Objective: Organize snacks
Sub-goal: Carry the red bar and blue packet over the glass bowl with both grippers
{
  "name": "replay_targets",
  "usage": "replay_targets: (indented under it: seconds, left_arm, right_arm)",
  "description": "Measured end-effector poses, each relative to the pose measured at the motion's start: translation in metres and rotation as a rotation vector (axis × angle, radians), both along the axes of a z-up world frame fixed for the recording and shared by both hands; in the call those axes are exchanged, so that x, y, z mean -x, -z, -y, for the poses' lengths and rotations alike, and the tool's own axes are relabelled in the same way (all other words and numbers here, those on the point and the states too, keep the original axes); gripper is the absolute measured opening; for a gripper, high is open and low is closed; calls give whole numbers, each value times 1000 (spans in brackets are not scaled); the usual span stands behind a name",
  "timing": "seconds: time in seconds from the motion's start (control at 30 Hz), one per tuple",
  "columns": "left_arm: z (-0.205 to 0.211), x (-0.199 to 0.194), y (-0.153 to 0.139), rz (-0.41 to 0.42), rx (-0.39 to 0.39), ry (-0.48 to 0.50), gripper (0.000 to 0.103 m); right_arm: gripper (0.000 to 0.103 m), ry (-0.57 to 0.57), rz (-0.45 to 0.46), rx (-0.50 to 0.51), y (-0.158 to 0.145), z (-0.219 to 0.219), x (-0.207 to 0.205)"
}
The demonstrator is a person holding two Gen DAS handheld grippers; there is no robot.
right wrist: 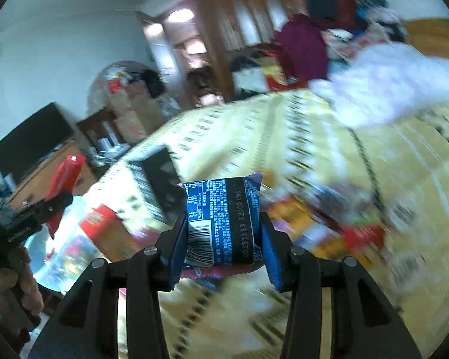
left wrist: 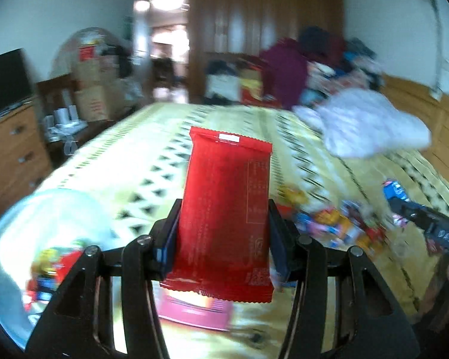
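My left gripper is shut on a long red snack packet, held upright above the bed. My right gripper is shut on a small blue snack packet with a barcode. A pile of loose snacks lies on the yellow patterned bedspread to the right; it also shows in the right wrist view. A clear bin holding several snacks sits at the lower left. The right gripper with its blue packet shows at the right edge of the left view. The left gripper with the red packet shows at the left of the right view.
A red box lies on the bed below the left gripper; it also shows in the right view. A white bag and heaped clothes sit at the far right. A wooden dresser with a TV stands on the left.
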State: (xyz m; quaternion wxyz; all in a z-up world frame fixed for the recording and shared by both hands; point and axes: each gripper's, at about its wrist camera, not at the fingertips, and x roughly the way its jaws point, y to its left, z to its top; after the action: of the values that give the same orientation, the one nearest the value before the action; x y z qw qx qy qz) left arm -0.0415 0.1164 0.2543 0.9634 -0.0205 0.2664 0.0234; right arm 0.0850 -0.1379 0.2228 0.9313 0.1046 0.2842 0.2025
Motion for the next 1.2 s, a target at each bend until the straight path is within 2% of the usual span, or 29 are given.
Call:
replay_targets:
  seconds: [0.13,0.33,0.53,0.7,0.93,1.2]
  left_arm:
    - [-58,4,-7,18,13,-141,52]
    - [-137,15,-1,21,39,-338,52]
    - [-172,20,12,2,57,-445,52]
    - [-190,28,17,-10,76,-486,52]
    - [-220,42,23,-24,101,-513,52]
    - [-230,44,26,-28,114,-513,52]
  right_arm:
    - [49,-131,40,-16,-38,-73,-17]
    - [49,-318,59,-36,-73,-183,-33]
    - [49,-479,70,-21,-90,-286,-25]
    - [49,-581,73,2,-91,-351,-18]
    - [49,-642,50,34,-78,-403,-17]
    - [49,-655,35,53,-71,-417,-18]
